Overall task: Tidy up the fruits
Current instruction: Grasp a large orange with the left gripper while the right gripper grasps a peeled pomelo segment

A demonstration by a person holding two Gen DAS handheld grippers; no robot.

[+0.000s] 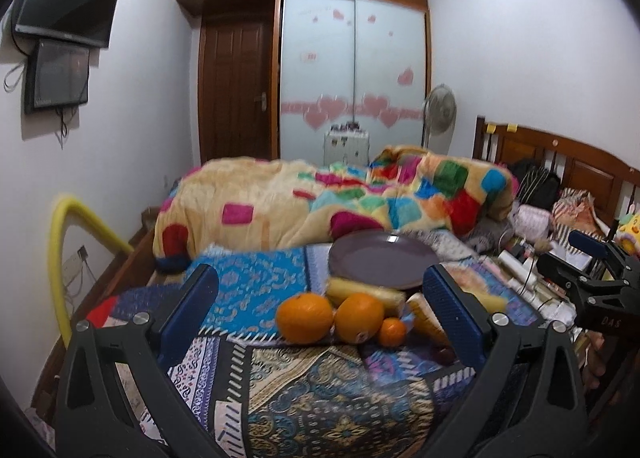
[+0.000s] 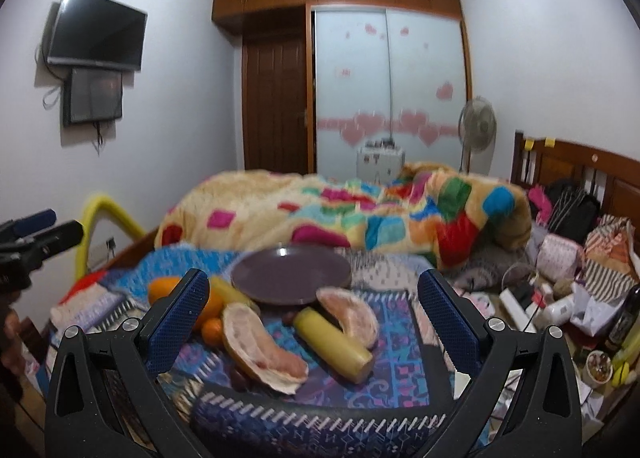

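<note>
I'm at the very start here: nothing is on the purple plate (image 2: 291,273) yet, and all the fruit lies on the bed's patterned cover, just near of it. My left gripper (image 1: 320,306) has its jaws spread wide and empty, with two oranges (image 1: 305,318) and a small tangerine (image 1: 392,332) straight ahead between them. My right gripper (image 2: 314,318) is spread and empty too, framing two pomelo pieces (image 2: 260,346) and a banana (image 2: 334,342). Next, I reckon, I drop onto one fruit, close gently, then lift it far to the plate.
</note>
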